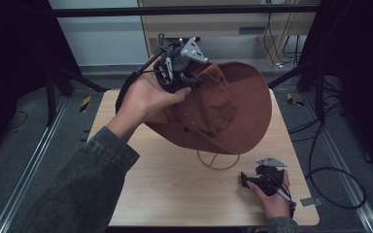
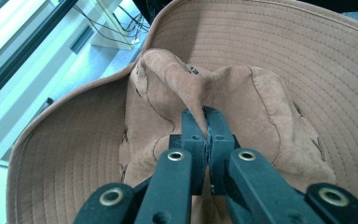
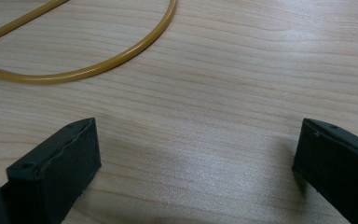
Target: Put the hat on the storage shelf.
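A brown wide-brimmed hat (image 1: 228, 104) hangs tilted above the middle of the wooden table (image 1: 175, 189). My left gripper (image 1: 194, 80) is shut on a fold of the hat's crown (image 2: 177, 79), pinched between the two black pads (image 2: 192, 126). The brim (image 2: 270, 42) spreads behind the crown. Under the hat, a yellow wire ring (image 1: 218, 160) rests on the table, its arc (image 3: 116, 58) curving ahead of my right gripper (image 3: 196, 154). That right gripper (image 1: 246, 180) lies low near the table's front right, open with bare wood between its fingers.
Black frame legs (image 1: 291, 75) and cables (image 1: 330, 174) stand around the table on the grey floor. A cabinet (image 1: 223, 24) with wires is behind the table. The person's left sleeve (image 1: 77, 184) crosses the front left.
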Demonstrator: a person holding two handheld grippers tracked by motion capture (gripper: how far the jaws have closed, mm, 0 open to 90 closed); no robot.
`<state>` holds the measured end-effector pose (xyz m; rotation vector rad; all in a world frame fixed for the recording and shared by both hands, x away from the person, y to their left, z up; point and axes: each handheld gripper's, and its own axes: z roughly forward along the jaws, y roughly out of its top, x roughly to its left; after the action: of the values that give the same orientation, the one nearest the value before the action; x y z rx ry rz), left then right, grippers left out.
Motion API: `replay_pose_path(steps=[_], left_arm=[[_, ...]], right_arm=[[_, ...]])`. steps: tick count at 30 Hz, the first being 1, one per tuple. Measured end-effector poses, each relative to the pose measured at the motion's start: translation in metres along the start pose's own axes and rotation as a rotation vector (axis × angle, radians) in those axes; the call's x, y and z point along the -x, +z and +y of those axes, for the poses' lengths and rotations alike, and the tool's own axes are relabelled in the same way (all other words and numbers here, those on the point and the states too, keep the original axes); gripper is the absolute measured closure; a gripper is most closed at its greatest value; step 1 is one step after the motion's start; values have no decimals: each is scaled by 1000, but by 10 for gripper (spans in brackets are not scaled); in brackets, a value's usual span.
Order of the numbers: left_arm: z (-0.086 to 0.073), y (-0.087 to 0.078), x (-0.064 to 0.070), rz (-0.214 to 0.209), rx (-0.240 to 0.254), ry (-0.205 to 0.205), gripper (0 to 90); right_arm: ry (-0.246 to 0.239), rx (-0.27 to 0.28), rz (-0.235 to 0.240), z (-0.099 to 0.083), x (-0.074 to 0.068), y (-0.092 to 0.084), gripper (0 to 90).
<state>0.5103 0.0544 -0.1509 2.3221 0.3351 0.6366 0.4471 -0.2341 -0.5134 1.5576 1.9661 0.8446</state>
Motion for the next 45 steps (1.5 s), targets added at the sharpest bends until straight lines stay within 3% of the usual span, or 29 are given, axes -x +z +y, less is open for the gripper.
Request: replay_pose_path(steps=[19,30,32,44,45], left_arm=[[17,21,8,-17,2,10,885],[23,36,11,-28,5,5,885],[24,38,11,-28,6,6,885],[26,52,15,-42,-1,12,885],[26,53,16,-42,1,13,885]], right_arm=[[-1,-1,2,0,0,0,5],[0,-3,5,0,0,0,5],[-21,2,1,0,1,0,5],[-34,6,-3,0,2,0,5],[-18,3,-1,0,1,0,5]])
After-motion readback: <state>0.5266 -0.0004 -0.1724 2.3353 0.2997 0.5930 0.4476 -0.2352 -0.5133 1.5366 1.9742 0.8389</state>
